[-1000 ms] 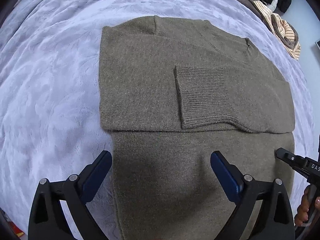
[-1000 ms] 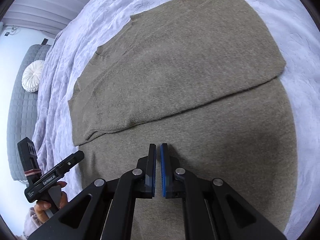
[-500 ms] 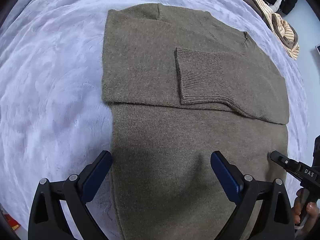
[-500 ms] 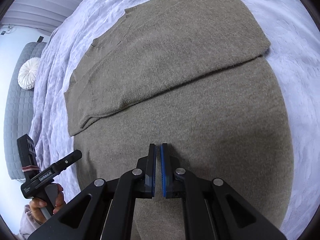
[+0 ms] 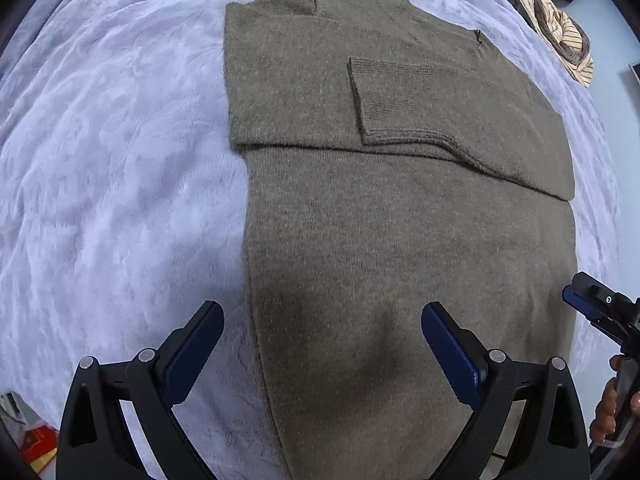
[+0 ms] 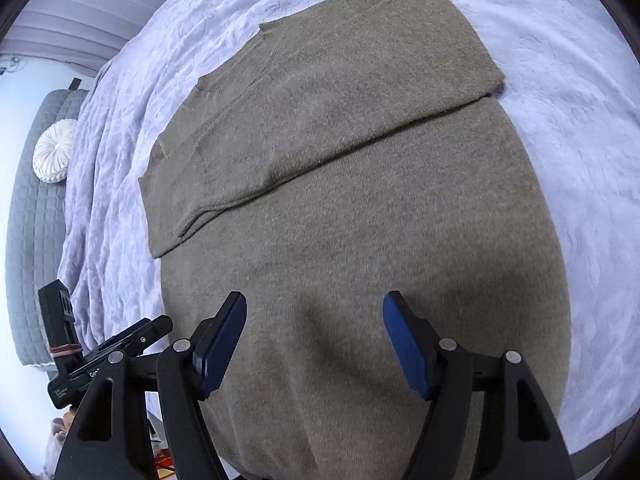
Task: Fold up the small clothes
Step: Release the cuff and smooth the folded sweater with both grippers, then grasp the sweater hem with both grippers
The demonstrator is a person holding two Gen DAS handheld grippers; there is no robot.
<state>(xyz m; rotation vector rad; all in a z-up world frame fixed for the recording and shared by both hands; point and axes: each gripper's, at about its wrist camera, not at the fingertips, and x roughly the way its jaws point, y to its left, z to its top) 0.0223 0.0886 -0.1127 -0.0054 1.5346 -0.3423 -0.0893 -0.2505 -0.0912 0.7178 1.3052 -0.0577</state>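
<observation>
An olive-brown knitted sweater [image 5: 400,240] lies flat on a lilac fleece blanket [image 5: 120,160]. Its sleeves are folded across the chest, with a ribbed cuff [image 5: 400,100] on top. My left gripper [image 5: 320,312] is open above the sweater's lower left edge, and nothing sits between its pads. In the right wrist view the sweater [image 6: 360,200] fills the middle. My right gripper [image 6: 316,300] hovers over the lower body of the sweater. Its jaws are opening and hold nothing. The right gripper [image 5: 596,304] also shows at the left wrist view's right edge, and the left gripper [image 6: 120,344] at the right wrist view's lower left.
A heap of striped and dark clothes [image 5: 560,28] lies at the bed's far right corner. A round white cushion [image 6: 54,150] rests against a grey quilted headboard [image 6: 28,240]. A person's hand [image 5: 604,412] holds the right gripper. Bare blanket flanks the sweater.
The right gripper's jaws went from shut to wide apart. Both grippers drew back toward the sweater's hem and rose a little, so the folded sleeves now sit farther off.
</observation>
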